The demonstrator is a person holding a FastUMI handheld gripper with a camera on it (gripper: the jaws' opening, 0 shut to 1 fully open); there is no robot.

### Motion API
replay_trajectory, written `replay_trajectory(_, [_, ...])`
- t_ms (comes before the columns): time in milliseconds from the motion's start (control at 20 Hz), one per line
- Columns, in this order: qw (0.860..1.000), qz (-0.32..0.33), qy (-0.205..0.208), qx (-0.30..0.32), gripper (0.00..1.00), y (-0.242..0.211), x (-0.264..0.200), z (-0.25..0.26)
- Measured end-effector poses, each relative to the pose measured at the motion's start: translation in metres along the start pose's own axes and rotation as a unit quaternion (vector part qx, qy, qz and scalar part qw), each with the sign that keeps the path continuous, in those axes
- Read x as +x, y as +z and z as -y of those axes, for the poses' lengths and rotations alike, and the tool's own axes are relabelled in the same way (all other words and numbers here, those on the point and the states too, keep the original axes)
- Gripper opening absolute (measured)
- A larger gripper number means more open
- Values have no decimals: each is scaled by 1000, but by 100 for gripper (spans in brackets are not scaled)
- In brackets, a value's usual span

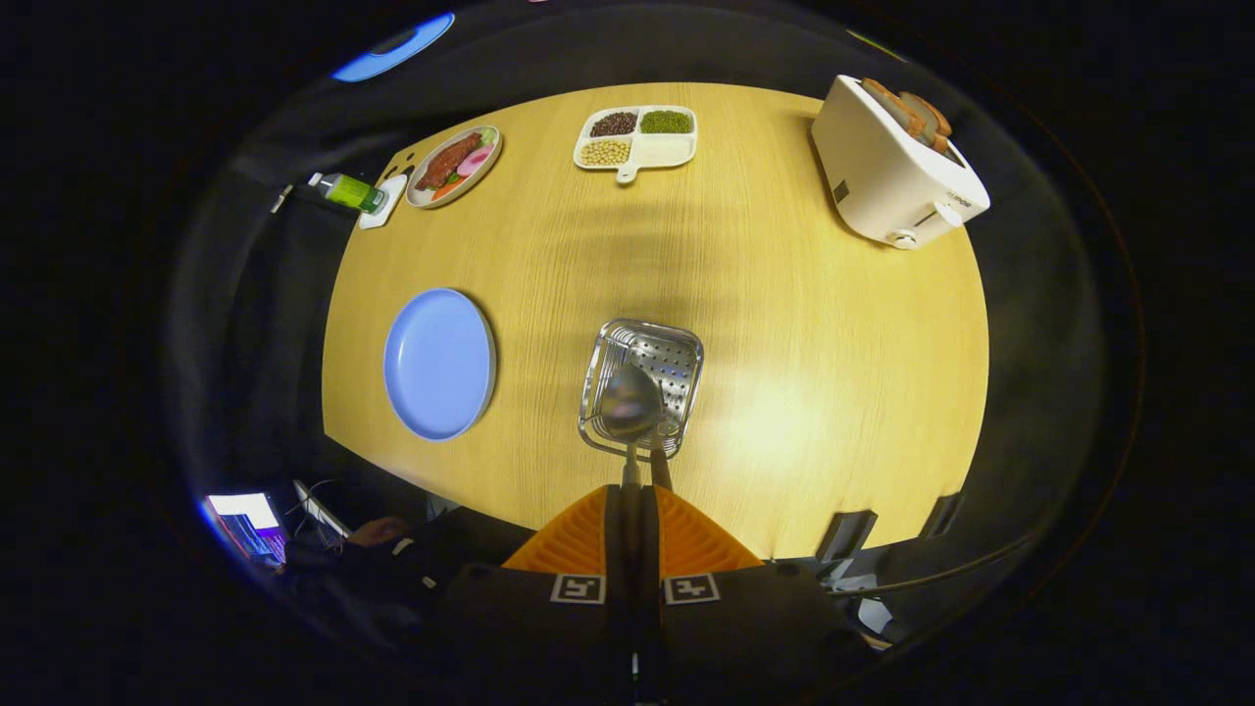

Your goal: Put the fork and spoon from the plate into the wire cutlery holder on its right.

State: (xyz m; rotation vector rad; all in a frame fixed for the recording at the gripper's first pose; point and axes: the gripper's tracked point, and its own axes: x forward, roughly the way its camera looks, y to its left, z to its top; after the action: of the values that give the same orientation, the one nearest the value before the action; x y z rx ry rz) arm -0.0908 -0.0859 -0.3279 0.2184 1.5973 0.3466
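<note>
I look straight down on a wooden table. My gripper (632, 495) is shut on the handle of a metal spoon (629, 402), whose bowl hangs over the square wire cutlery holder (677, 345) just ahead of the fingers. A thin brown-handled utensil, perhaps the fork (661, 469), leans at the holder's near edge beside the spoon's handle; I cannot tell for sure. The blue plate (439, 363) lies to the left of the holder with nothing on it.
A white toaster (887, 167) with bread slices stands far right. At the far side lie a divided white tray (639, 137) of beans and an oval dish (453, 165) of food. A green bottle (348, 190) lies at the far left corner. A person's hand (377, 531) shows below the table's near edge.
</note>
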Motion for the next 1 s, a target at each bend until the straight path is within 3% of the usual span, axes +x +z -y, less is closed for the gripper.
replay_trajectory(400, [998,-59,-7,-18,7,23,41,10])
replay_trajectory(600, [998,-57,-13,-10,7,28,47,15])
replay_trajectory(800, [999,-35,-7,-3,15,30,46,14])
replay_trajectory(1000, [1000,17,4,3,42,37,34,5])
